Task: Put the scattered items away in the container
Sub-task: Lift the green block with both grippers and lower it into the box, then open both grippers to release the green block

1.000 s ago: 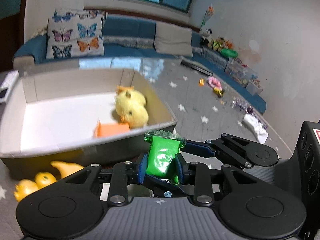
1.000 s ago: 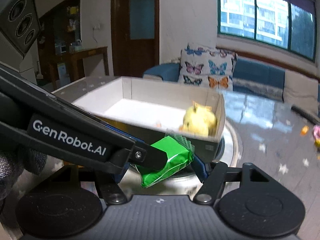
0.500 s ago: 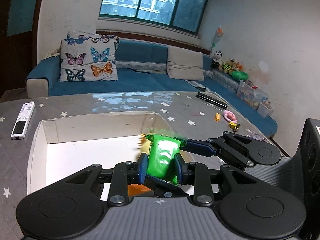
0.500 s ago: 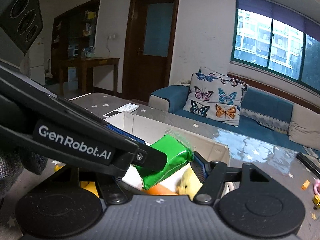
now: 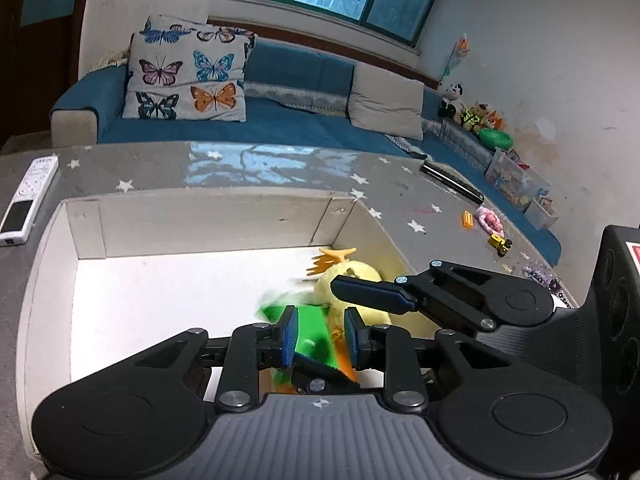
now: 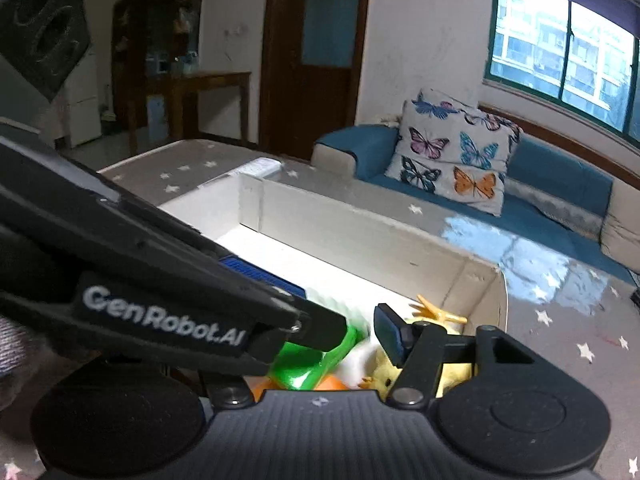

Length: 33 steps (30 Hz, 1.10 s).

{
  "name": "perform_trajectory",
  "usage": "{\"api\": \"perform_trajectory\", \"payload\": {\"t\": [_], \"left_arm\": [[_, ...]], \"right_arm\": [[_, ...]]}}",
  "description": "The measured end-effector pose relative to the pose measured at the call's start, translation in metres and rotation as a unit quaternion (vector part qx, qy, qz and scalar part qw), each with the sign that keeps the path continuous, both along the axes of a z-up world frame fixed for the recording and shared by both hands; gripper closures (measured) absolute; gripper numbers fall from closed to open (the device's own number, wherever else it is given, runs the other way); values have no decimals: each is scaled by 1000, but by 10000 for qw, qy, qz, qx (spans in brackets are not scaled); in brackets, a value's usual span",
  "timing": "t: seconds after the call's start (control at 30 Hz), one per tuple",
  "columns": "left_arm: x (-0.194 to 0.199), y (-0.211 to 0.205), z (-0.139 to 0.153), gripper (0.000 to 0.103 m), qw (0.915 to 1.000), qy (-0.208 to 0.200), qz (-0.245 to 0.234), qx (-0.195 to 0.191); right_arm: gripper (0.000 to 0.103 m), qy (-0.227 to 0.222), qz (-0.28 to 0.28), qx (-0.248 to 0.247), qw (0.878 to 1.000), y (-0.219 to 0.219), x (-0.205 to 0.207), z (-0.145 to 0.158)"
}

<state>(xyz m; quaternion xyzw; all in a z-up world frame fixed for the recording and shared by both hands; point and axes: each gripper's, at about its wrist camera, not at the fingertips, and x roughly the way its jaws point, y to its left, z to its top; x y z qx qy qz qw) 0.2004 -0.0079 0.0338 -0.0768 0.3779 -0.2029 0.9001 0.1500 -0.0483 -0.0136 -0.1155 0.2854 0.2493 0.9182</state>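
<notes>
the green packet [image 5: 310, 332], blurred, sat low inside the box [image 5: 208, 224], at its near right end beside the yellow plush chick [image 5: 352, 280] and over an orange item [image 6: 332, 384]. the left gripper [image 5: 320, 322] tilted down over the box's near edge; its jaws had just been closing, the packet between them, the right pad clear of it. the right gripper [image 6: 336, 344] crossed in from the right, jaws also just closing, its visible finger apart from the packet. the box's left part lay bare.

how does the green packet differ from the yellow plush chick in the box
The green packet is flat, glossy and motion-blurred; the yellow plush chick is round, fuzzy and sharp. The packet lies between the left gripper's blue pads; the chick sits past them by the box's right wall, orange crest up. Both are within the white box.
</notes>
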Motion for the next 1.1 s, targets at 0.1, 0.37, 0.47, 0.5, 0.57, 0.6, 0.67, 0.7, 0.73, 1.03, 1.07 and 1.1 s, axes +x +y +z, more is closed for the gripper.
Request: {"api": "perform_trajectory", "payload": {"t": [0.1,0.37,0.47,0.5,0.57,0.6,0.67,0.7,0.73,1.03,1.07,1.1], "left_arm": [[0,3,-1,76,10000,-26,18,-12],[-11,2,9,75,9997,-188,84,124],[-18,4,12,74,9996,-225,112,136],[-21,5,13,74,9995,-241,125,132],[-27,8,17,73,9995,-281,141,67],[-30,9,18,73,9994,-301,148,48],[-37,12,22,73,9992,-351,169,53],[-40,13,24,73,9991,-376,179,58],[-44,14,26,73,9990,-401,193,56],[-85,37,29,73,9981,-484,378,27],[-89,39,28,73,9981,-468,400,28],[-93,41,27,73,9981,-449,418,27]], "right_arm": [[42,18,-22,27,10000,-2,-1,-3],[39,-74,-124,111,9998,-8,-8,3],[32,-141,-218,164,9995,-12,-13,7],[32,-165,-245,187,9994,-14,-15,9],[31,-206,-279,246,9991,-17,-19,13],[31,-224,-290,271,9990,-18,-22,14],[29,-286,-304,300,9987,-20,-29,17],[28,-326,-313,307,9985,-21,-33,18],[26,-365,-321,314,9983,-22,-37,19],[20,-448,-312,546,9970,-31,-75,25],[20,-443,-294,577,9969,-32,-79,25],[20,-425,-270,607,9969,-32,-83,24]]}}
